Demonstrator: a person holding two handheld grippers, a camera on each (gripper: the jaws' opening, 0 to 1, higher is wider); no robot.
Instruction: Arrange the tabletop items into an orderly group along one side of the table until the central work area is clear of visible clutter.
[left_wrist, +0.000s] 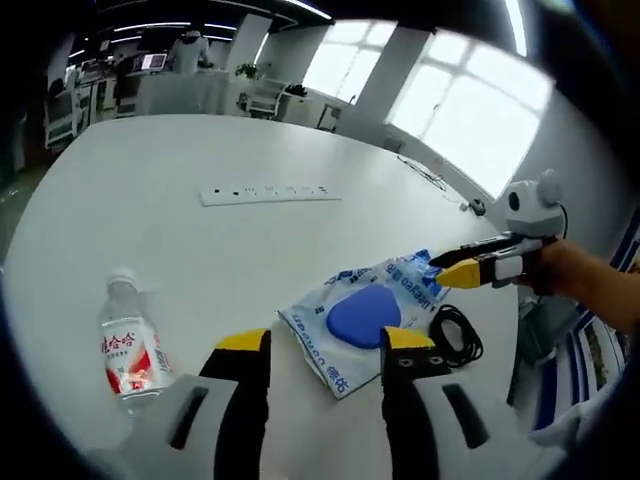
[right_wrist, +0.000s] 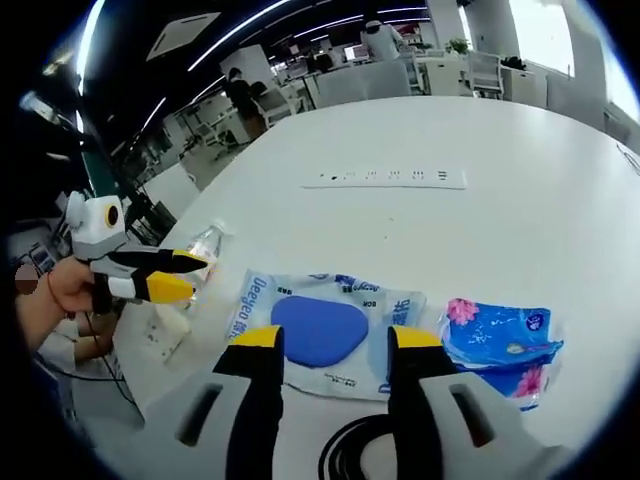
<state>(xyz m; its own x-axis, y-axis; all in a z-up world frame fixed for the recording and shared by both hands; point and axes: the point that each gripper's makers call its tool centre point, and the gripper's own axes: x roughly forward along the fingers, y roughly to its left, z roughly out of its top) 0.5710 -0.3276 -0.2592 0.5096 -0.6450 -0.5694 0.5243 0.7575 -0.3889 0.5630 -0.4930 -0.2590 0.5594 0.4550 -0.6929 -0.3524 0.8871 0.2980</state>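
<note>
Two grippers are seen over a white table (left_wrist: 200, 150). In the left gripper view, the left gripper (left_wrist: 327, 350) is held just above the near edge of a clear packet with blue print (left_wrist: 352, 318), its yellow-tipped jaws spread apart with nothing between them. A blue oval pad shows through the packet. The same packet (right_wrist: 325, 330) lies just ahead of the right gripper (right_wrist: 335, 345) in the right gripper view, whose jaws are likewise parted and empty.

A small water bottle with a red and white label (left_wrist: 128, 345) lies on its side to the left of the left gripper, well apart from the packet. In the right gripper view that bottle (right_wrist: 200, 245) is partly hidden behind the other gripper's jaws. A coiled black cable (left_wrist: 455, 335) rests just beside the packet's far corner; the cable (right_wrist: 350, 455) is also seen at the bottom of the right gripper view. A blue tissue pack with a pink flower print (right_wrist: 500, 345) lies near the packet's right end; whether the two touch cannot be told. A white power strip (left_wrist: 268, 192) lies farther back toward the table's middle, apart from the rest. Desks and chairs are seen beyond the table.
</note>
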